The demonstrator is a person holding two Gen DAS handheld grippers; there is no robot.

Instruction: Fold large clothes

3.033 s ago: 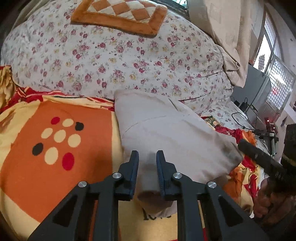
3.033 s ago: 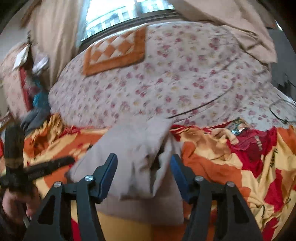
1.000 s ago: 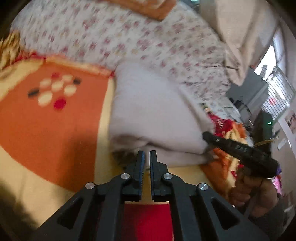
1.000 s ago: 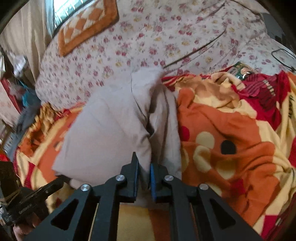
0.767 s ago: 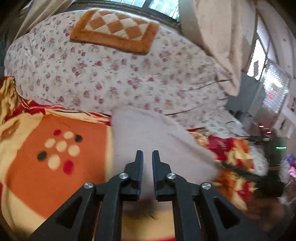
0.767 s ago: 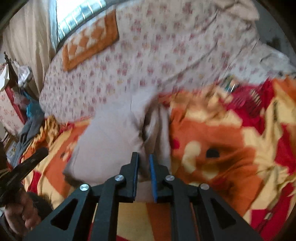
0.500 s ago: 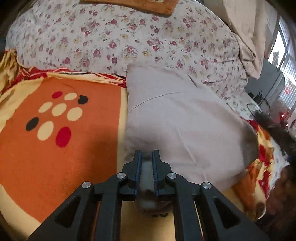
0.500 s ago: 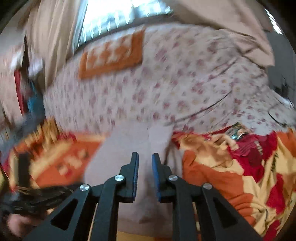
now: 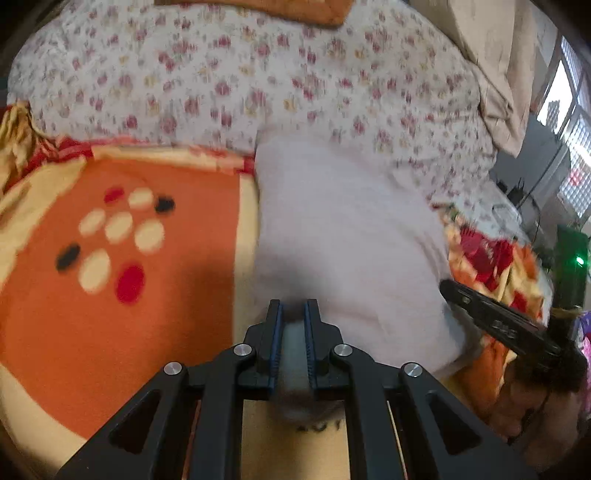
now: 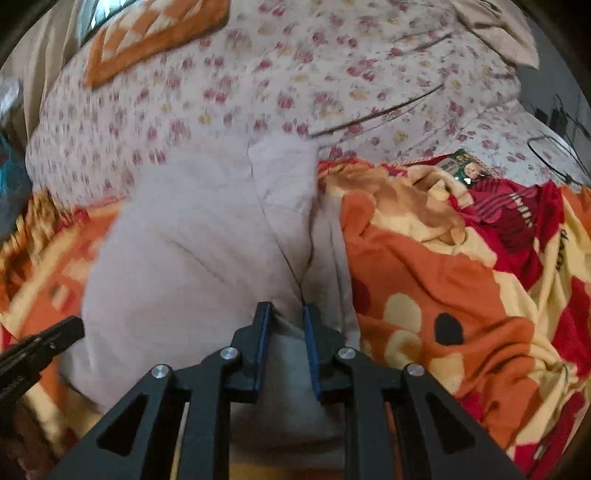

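Observation:
A pale grey folded garment (image 9: 343, 236) lies on an orange and yellow blanket (image 9: 122, 295). My left gripper (image 9: 293, 314) is shut on the garment's near edge at its left corner. In the right wrist view the same garment (image 10: 192, 251) shows with a seam and a folded flap on its right side. My right gripper (image 10: 286, 314) is shut on the garment's near edge, just below that flap. The right gripper's arm shows in the left wrist view (image 9: 495, 321); the left one shows at the left edge of the right wrist view (image 10: 33, 350).
A floral quilt (image 9: 258, 81) is piled behind the garment, with an orange checkered cushion (image 10: 147, 33) on top. Red and yellow bedding (image 10: 498, 240) is bunched to the right. A window (image 9: 569, 122) and cables (image 9: 517, 195) are at far right.
Both grippers have come down onto the garment's near edge and now pinch cloth between their jaws. Half a second ago the right gripper was raised and held nothing.

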